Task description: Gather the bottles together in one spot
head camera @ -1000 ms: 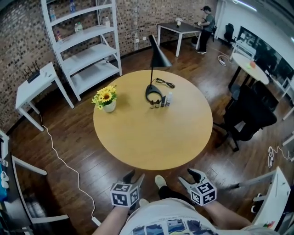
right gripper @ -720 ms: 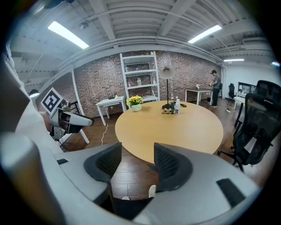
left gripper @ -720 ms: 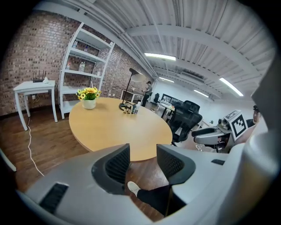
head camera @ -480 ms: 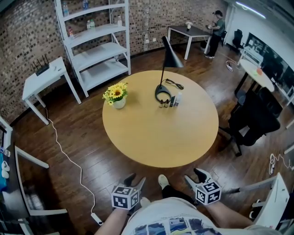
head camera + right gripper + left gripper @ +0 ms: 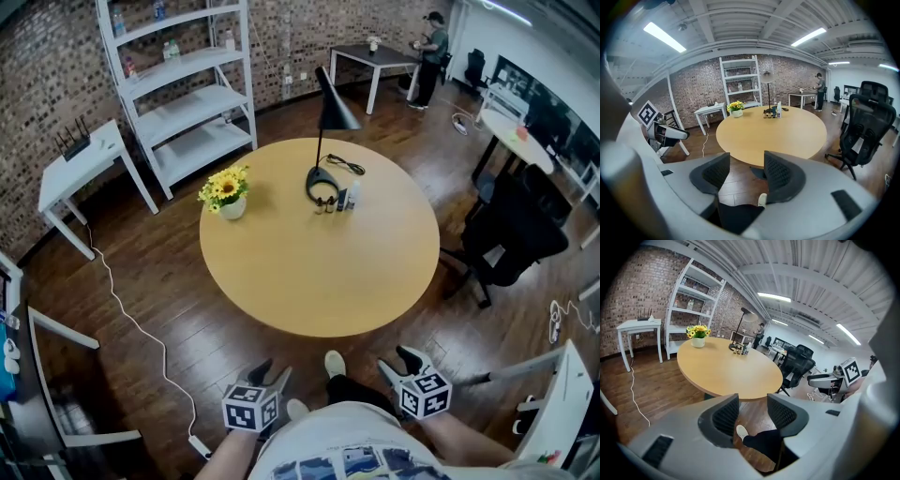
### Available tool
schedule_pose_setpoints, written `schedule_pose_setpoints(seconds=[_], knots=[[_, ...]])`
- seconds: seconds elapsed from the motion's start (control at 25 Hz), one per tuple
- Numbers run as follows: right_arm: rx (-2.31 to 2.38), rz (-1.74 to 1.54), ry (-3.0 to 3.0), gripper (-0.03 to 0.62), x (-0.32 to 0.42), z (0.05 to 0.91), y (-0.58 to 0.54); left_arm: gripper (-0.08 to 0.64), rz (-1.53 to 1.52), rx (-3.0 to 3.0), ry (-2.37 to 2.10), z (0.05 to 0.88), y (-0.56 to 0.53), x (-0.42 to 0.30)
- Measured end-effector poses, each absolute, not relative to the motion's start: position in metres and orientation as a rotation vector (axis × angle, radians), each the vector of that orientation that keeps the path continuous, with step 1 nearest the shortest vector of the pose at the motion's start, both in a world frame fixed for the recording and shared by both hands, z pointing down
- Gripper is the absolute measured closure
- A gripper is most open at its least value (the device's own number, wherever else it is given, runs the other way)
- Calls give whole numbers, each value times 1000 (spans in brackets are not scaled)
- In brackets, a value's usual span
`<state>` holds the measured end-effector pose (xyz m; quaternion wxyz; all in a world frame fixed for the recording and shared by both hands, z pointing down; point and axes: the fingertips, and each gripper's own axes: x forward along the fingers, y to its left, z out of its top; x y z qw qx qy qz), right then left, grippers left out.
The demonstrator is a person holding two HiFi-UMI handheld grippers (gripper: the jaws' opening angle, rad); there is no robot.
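Several small bottles (image 5: pixel 338 201) stand bunched together on the far side of the round wooden table (image 5: pixel 309 281), beside the base of a black lamp (image 5: pixel 323 141). The same bottles (image 5: pixel 739 350) look tiny in the left gripper view, and the bottles (image 5: pixel 775 111) show far off in the right gripper view. My left gripper (image 5: pixel 268 374) and right gripper (image 5: pixel 401 358) hang low near my body, short of the table's near edge. Both are open with nothing between their jaws.
A pot of yellow flowers (image 5: pixel 226 193) stands at the table's left. A white shelf unit (image 5: pixel 183 84) and a small white table (image 5: pixel 80 169) stand at the back left. A black office chair (image 5: pixel 511 234) is to the right. A person (image 5: pixel 430 47) stands far back.
The view has swung slightly; the table sits a little differently in frame. Both grippers stay low near my body, still open.
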<state>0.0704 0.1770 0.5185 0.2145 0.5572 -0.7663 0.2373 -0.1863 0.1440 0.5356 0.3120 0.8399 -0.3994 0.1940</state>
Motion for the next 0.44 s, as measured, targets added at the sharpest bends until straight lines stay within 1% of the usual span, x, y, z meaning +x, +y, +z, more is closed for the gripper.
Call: schedule_pose_setpoints(seconds=[0.44], knots=[[1468, 591, -2173, 339, 62, 518, 151, 370, 489, 2156, -1130, 535, 141, -201]])
